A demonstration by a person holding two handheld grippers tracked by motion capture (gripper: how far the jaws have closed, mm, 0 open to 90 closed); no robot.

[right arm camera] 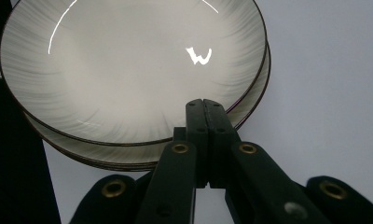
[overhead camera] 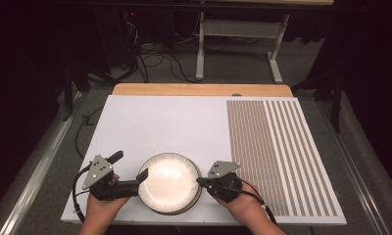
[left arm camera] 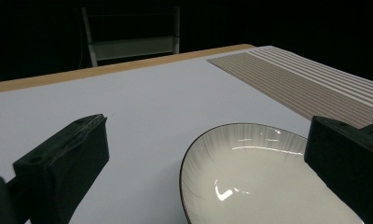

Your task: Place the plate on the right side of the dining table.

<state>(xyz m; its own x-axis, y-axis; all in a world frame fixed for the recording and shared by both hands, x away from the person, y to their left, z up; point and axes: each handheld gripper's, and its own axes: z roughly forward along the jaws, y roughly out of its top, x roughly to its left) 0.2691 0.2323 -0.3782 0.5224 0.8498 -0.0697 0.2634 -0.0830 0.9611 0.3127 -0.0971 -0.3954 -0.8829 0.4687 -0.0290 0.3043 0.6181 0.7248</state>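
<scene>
Both forearms came in from the near edge, each hand wrapped around a gripper's body. The left gripper (overhead camera: 129,169) pointed right and slightly away, jaws spread wide apart — one well ahead of the other. The right gripper (overhead camera: 200,180) pointed left toward it, jaws pressed flat together, pads (right arm camera: 204,116) touching along their length.

Right claw (right arm camera: 204,103) jaws pressed together, tips at the rim of the top plate (right arm camera: 128,70). Second plate (right arm camera: 250,100) stacked beneath it, offset, its rim showing. Both on white worktop (right arm camera: 324,93).
</scene>
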